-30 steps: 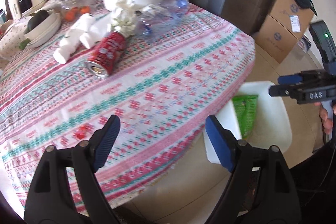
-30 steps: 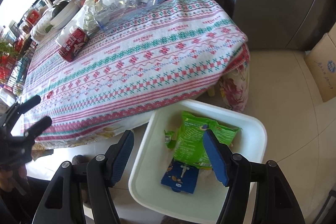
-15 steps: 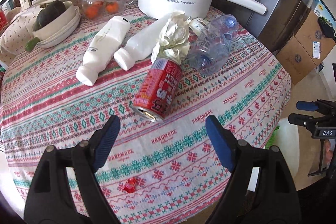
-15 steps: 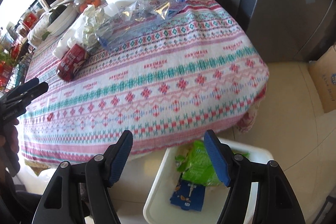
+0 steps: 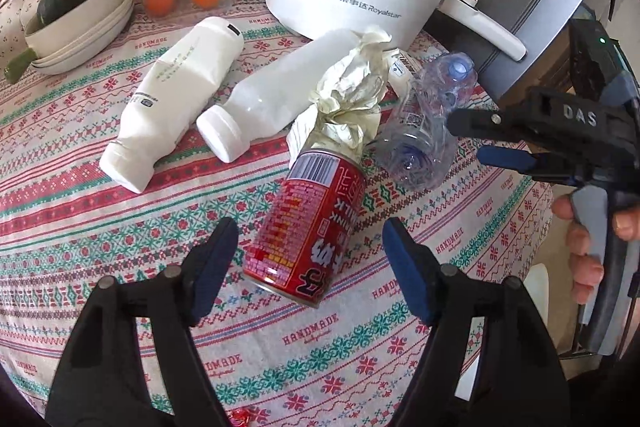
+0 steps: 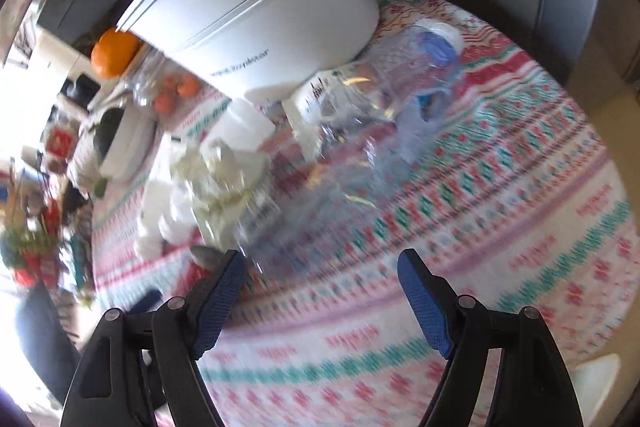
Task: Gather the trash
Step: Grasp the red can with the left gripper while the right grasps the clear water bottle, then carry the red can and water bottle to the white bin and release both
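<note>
Jaws wide on the left gripper [image 5: 310, 263], just been narrowing, nothing clamped: the red drink can [image 5: 312, 227] lies on its side on the tablecloth [image 5: 80, 211], open end towards the fingers, long axis running away between them. Right gripper [image 6: 320, 299], jaws spread and just been widening, empty too, faces the crushed clear bottle [image 6: 360, 131] ahead, cap pointing away. Left is nearer the can. Motion blur smears the right view; whether pads touch the can, I cannot tell.
</note>
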